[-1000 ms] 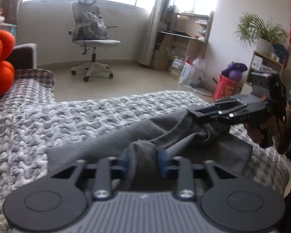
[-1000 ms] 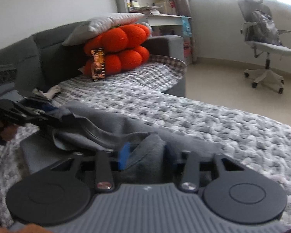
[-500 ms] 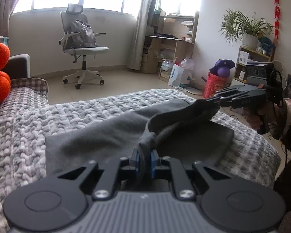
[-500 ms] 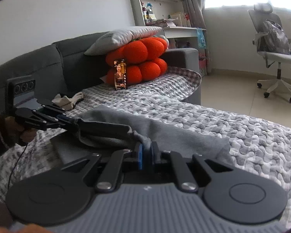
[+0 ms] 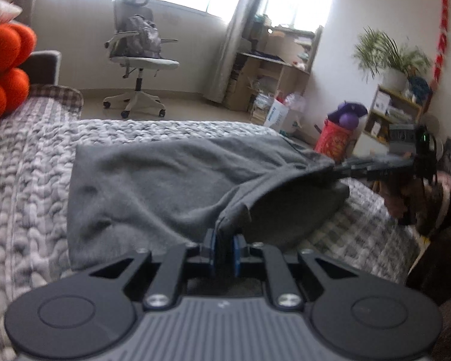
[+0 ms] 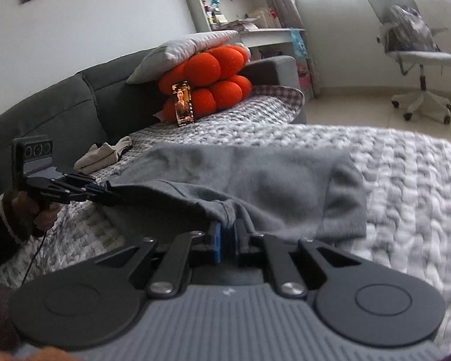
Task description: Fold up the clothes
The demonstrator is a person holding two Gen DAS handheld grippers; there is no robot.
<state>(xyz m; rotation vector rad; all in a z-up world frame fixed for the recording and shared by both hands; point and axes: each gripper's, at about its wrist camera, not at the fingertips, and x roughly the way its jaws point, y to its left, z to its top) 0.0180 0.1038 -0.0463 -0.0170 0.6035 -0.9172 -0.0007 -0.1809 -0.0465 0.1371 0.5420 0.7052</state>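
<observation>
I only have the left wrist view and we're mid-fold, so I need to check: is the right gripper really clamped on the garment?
Observer: Yes. In the right wrist view the right gripper has just been closing, and its fingers now pinch a bunched edge of the garment.
Operator: Is anything lying near the garment on my blind side?
Observer: A beige cloth lies on the blanket, between the garment and the sofa back.
Operator: Anything else over there?
Observer: A phone stands leaning against the orange cushion with its screen lit.
</observation>
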